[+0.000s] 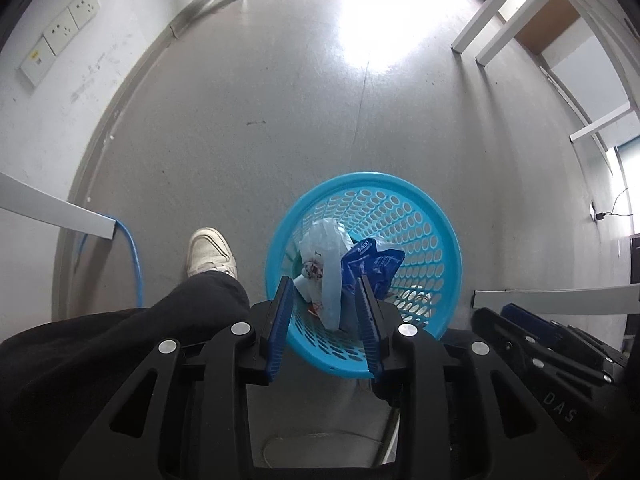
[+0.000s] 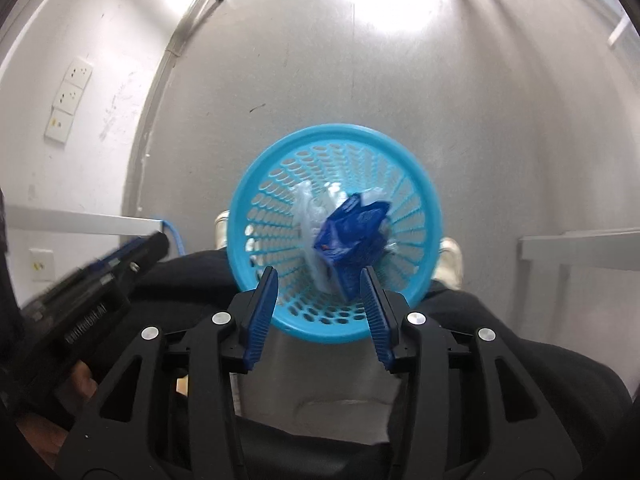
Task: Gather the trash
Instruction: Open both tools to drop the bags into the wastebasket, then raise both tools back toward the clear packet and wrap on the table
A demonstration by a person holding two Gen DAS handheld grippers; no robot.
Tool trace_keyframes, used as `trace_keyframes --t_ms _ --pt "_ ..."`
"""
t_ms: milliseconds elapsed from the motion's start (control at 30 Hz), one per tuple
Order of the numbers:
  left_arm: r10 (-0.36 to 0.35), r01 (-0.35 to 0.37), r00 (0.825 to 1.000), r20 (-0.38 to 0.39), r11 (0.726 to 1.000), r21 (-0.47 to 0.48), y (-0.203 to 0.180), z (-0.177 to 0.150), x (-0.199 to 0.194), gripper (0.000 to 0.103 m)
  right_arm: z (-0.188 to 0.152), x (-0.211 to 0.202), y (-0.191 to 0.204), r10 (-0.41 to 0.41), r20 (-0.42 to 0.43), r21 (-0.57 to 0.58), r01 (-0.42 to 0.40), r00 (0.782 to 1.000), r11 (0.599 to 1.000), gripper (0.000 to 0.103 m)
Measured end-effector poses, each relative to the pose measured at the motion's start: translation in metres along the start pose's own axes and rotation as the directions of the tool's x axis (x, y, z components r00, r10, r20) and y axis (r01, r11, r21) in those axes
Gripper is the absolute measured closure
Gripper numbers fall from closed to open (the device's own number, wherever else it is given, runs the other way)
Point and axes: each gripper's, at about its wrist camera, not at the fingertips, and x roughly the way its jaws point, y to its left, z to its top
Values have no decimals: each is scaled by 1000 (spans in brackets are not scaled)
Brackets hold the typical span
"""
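A light blue perforated basket (image 1: 452, 240) (image 2: 432, 208) stands on the grey floor. Inside it lie a clear plastic bag (image 1: 324, 240) (image 2: 306, 208) and a crumpled dark blue wrapper (image 1: 372, 260) (image 2: 348, 232). My left gripper (image 1: 324, 280) hangs over the basket's near rim, pointing down, open; its blue pads (image 1: 280, 320) touch nothing. My right gripper (image 2: 319, 270) is also above the near rim and open, with the trash lying lower down in the basket. Each gripper shows at the edge of the other's view: the right (image 1: 540, 340), the left (image 2: 120, 264).
A person's white shoe (image 1: 208, 252) and black trouser leg (image 1: 120, 344) are just left of the basket; another shoe (image 2: 450, 256) shows to its right. A blue cable (image 1: 132, 264) runs along the wall with sockets (image 1: 60, 32). White desk legs (image 1: 480, 20) stand farther off.
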Motion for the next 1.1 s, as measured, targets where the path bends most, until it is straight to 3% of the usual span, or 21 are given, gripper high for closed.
trace_keyframes --t_ms 200,433,533,767,933,1100 --pt "-10 7 997 73 999 40 -2 -18 -32 66 -32 -45 3 -16 122 -28 20 992 999 61" --pt "15 -41 985 170 988 149 -20 -38 -72 64 -67 -93 -3 11 186 -45 -3 982 999 53" --pt "-21 -14 980 197 985 172 -23 -49 -95 56 -80 -116 -4 11 219 -58 2 976 998 53" --pt "-94 14 950 299 966 257 -32 -88 -148 38 -106 -169 -2 30 339 -94 2 940 996 50" --pt "-143 61 948 286 959 276 -26 -99 -164 37 -126 -186 -3 19 374 -109 23 927 994 48" --pt "-168 46 910 379 949 312 -27 -117 -201 20 -147 -207 -5 26 419 -117 25 907 993 44"
